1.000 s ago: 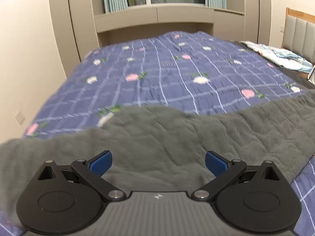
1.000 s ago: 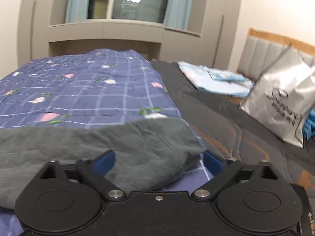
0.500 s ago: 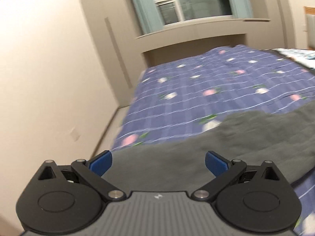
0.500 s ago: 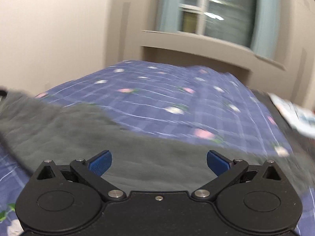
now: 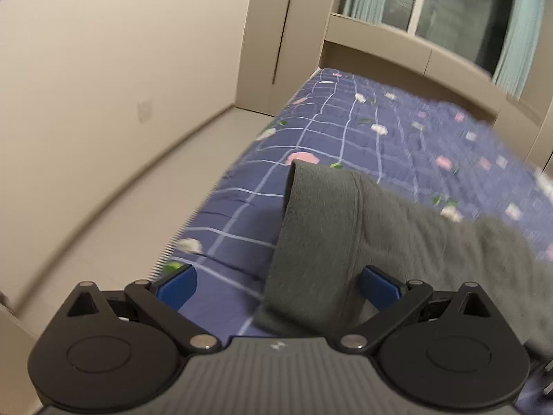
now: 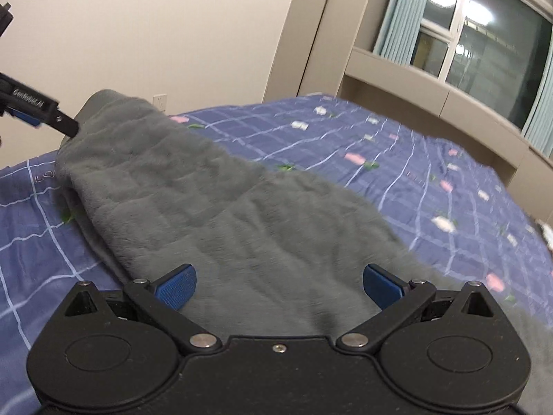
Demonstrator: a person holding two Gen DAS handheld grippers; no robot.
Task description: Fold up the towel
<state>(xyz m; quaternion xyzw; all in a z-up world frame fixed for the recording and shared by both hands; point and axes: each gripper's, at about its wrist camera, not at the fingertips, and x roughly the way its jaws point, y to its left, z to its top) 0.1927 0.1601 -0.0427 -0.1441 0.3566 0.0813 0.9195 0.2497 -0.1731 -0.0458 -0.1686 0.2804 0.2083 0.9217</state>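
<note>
Both hand-held grippers, left (image 5: 278, 287) and right (image 6: 278, 287), spread apart, apparently above grey towel (image 6: 214, 207).

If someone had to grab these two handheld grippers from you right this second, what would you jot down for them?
Left gripper: open, nothing held; the end of the grey towel lies between its fingers, part of it raised.
Right gripper: open, nothing held, over the towel's middle.
Towel: stretched lengthwise across the blue checked quilt, near the bed's edge.
Done: I cannot tell whether a first fold has been made; the left end looks doubled over.
Left: grip the towel, fold it and flatten it.
</note>
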